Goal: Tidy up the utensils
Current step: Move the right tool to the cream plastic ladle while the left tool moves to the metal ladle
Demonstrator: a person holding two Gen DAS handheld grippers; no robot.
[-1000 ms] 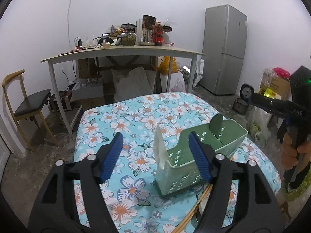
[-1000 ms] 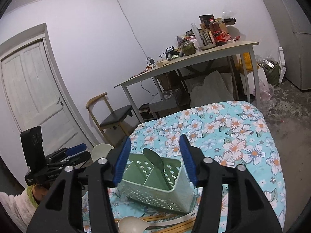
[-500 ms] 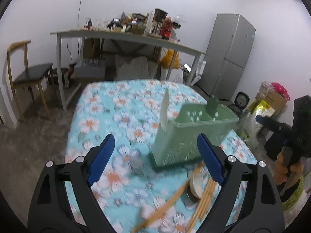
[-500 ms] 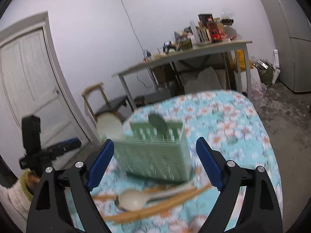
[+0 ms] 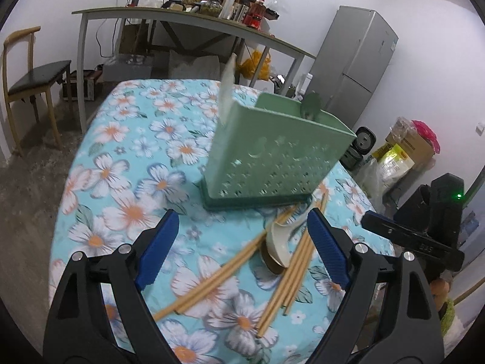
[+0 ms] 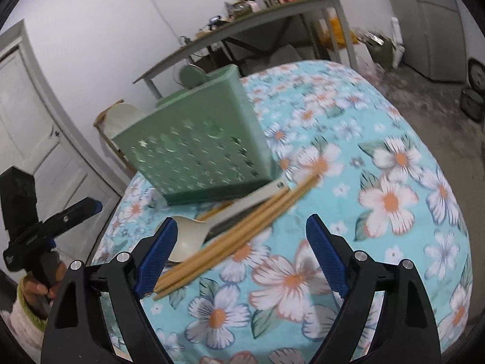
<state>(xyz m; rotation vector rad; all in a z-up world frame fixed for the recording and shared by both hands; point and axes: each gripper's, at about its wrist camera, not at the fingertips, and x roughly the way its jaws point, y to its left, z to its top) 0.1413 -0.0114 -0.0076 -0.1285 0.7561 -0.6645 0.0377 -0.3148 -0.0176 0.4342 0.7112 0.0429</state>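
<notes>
Was a table under a turquoise floral cloth [image 5: 127, 163], bearing a green perforated utensil caddy [image 5: 272, 157] on its dark base, loose bamboo chopsticks [image 5: 291, 276] fanned before it, and a beige spoon [image 6: 189, 238] among them.

free: bare cloth [image 6: 379, 200] right of chopsticks [image 6: 230, 236]; blocked: green caddy [image 6: 197, 148] behind them

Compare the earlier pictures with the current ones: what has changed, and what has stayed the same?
Both tongs, left and right, dipped toward the chopsticks and spoon while their jaws opened wider; nothing gripped. The green caddy and utensils stay put.
</notes>
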